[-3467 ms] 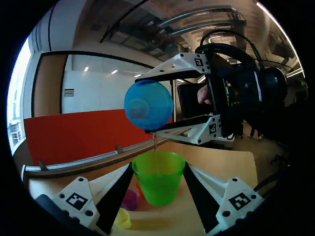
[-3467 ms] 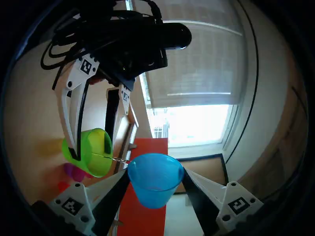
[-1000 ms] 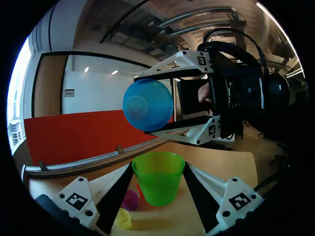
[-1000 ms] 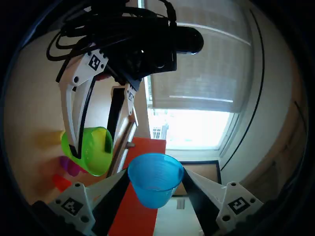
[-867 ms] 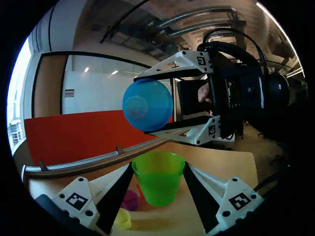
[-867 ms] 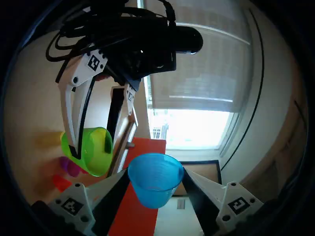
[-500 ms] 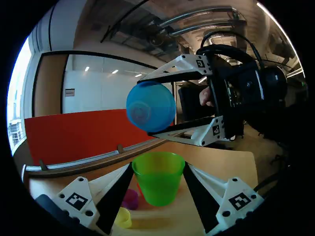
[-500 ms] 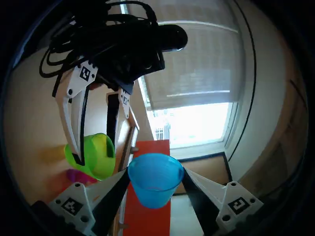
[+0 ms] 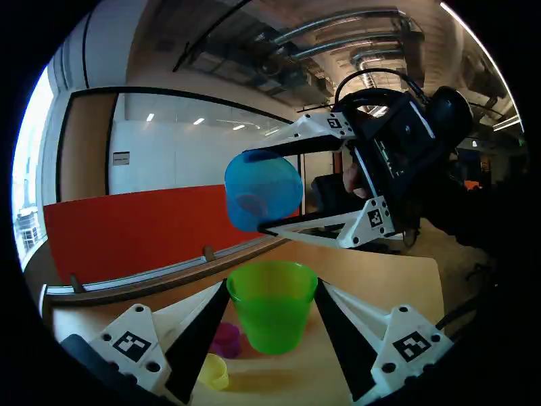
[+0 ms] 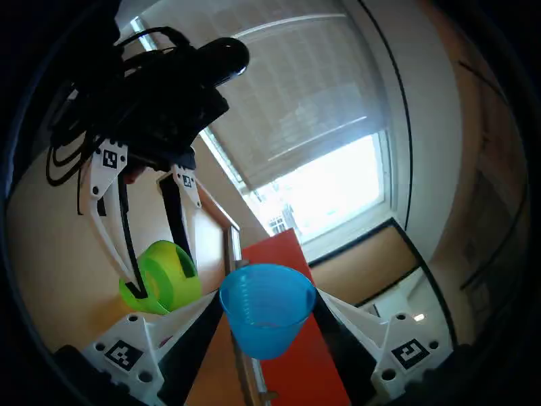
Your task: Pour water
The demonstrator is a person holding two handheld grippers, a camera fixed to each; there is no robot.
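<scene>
The left gripper's (image 9: 270,306) jaws pinched the green cup (image 9: 272,318) from both sides, upright over the wooden table (image 9: 379,277); whether its base touched the wood could not be told. The right gripper's (image 10: 268,312) jaws clamped the blue cup (image 10: 268,308). In the left gripper view that blue cup hung above the green one, apart from it and tipped, with its base turned toward the camera. A hand (image 9: 350,179) held the right gripper behind it. A small purple cup (image 9: 226,338) and a yellow cup (image 9: 215,372) stood on the table beside the left finger. An orange partition (image 9: 135,233) ran behind.
</scene>
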